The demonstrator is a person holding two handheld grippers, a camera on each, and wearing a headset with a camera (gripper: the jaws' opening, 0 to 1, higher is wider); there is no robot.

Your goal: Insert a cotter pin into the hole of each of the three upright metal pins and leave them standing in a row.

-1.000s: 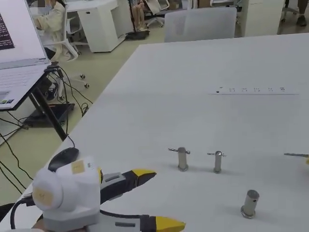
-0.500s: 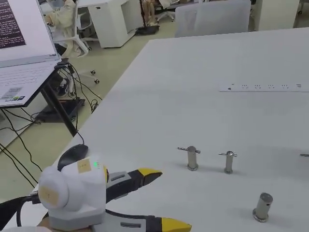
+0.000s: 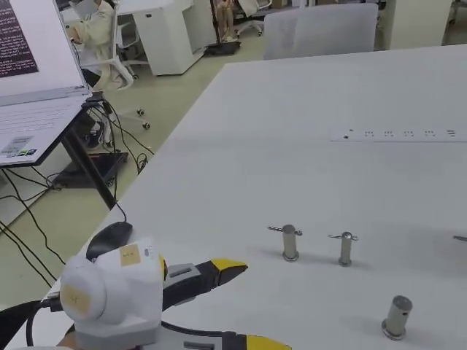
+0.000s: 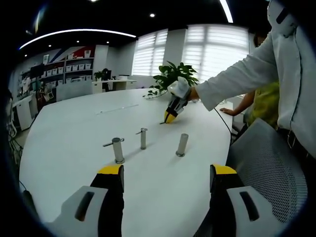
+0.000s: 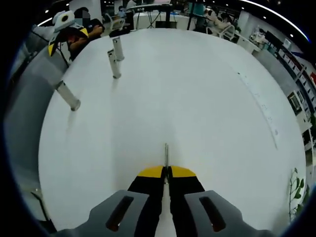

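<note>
Three upright metal pins stand on the white table. The left pin (image 3: 290, 242) and the middle pin (image 3: 346, 248) each carry a cotter pin through the top. The third pin (image 3: 398, 317) stands nearer to me, with no cotter pin seen in it. My left gripper (image 3: 248, 306) is open at the bottom left, short of the pins (image 4: 143, 138), with nothing between its jaws (image 4: 168, 170). My right gripper (image 5: 166, 170) is shut on a thin cotter pin (image 5: 166, 157) that points forward over bare table, well away from the third pin (image 5: 67, 96).
A white power strip (image 3: 398, 135) lies farther back on the table (image 3: 292, 146). A laptop (image 3: 29, 109) on a stand and a black mouse (image 3: 109, 237) sit at the left edge. A grey chair (image 3: 321, 29) stands behind the table.
The head camera has shifted a little, so the pins sit slightly further right in the picture. Both grippers keep their places and states.
</note>
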